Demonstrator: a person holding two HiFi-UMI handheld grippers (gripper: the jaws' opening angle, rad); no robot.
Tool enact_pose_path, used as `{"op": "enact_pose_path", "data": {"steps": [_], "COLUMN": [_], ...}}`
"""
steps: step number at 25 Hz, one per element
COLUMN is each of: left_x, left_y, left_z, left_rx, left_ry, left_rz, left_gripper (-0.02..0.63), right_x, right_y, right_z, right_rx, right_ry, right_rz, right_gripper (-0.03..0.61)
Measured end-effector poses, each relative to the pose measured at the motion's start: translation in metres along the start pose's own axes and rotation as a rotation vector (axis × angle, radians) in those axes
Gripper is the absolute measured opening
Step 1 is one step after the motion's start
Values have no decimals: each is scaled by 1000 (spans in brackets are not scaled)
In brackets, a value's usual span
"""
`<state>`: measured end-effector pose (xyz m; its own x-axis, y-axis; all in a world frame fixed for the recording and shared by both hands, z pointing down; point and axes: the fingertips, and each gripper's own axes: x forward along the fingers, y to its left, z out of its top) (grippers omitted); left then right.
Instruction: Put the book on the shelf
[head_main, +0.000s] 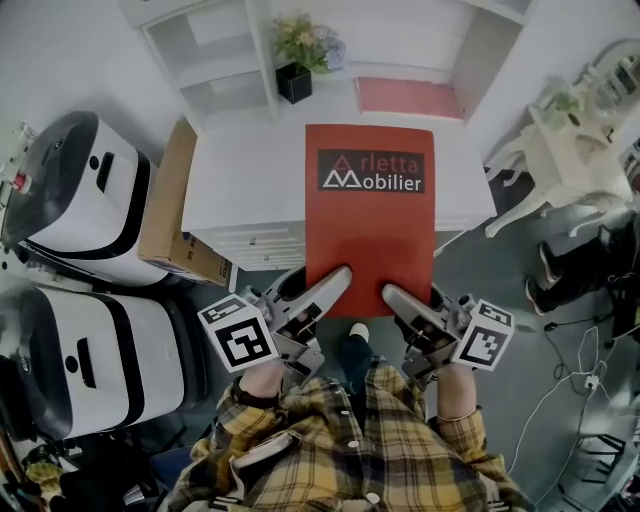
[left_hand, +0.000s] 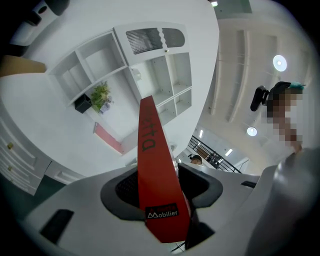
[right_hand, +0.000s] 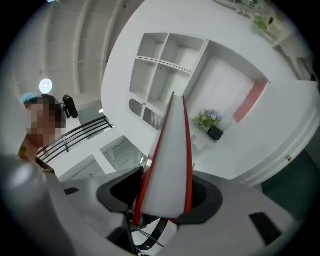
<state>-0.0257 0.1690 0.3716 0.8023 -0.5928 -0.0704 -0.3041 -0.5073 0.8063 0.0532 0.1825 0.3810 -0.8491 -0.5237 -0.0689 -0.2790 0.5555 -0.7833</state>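
- A plaid shirt (head_main: 350, 440) fills the near edge of the head view, with a hand (head_main: 262, 380) behind each marker cube.
- The left gripper (left_hand: 160, 187) is clamped on the book (head_main: 370, 220). Its jaws are partly apart, with the pads pressed on the two red covers at the near left corner. The spine runs straight away from its camera.
- The right gripper (right_hand: 165, 192) is closed the same way on the near right corner. From there the white page block shows between the two red covers.
- The book lies flat with the cover up and the logo readable from the person's side. Its near end overhangs the front of a white cabinet (head_main: 245, 190) and the rest stretches over the top. Whether it rests on that top or hangs just above it, I cannot tell.
- Two white and black machines (head_main: 80, 200) stand to the left of the cabinet.
- A cardboard box (head_main: 175, 205) leans between the upper machine and the cabinet's side.
- A white chair (head_main: 560, 170) stands to the right of the cabinet.
- Past the book's far edge, a flat pink slab (head_main: 408, 97) lies at the back of the top.
- To the left of the slab, a black pot (head_main: 294, 83) holds a green plant (head_main: 305, 42) with small pale flowers.
- Farthest off is the white shelf (head_main: 225, 60). Its open square compartments rise behind and beside the pot, well apart from the book.
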Motion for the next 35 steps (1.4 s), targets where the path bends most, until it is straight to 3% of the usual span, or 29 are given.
{"op": "enact_pose_path", "data": {"steps": [8,16,24,35], "left_x": [69,79,111,152], "left_y": [6,12,30,76], "left_z": [25,30,48,125], "left_rx": [24,41,42,46], "left_ry": [-54,-81,-66,-55], "left_rz": [21,76,65,35], "left_gripper": [221,221,222,222], "right_x": [1,7,18,84], "right_y": [-36,-47,-73,-111], "right_z": [69,81,109,167], "right_rx": [-25,-11,-13,-27], "right_ry": [52,93,71,38], "right_rz": [47,104,93,73], "right_gripper": [235,235,235,236]}}
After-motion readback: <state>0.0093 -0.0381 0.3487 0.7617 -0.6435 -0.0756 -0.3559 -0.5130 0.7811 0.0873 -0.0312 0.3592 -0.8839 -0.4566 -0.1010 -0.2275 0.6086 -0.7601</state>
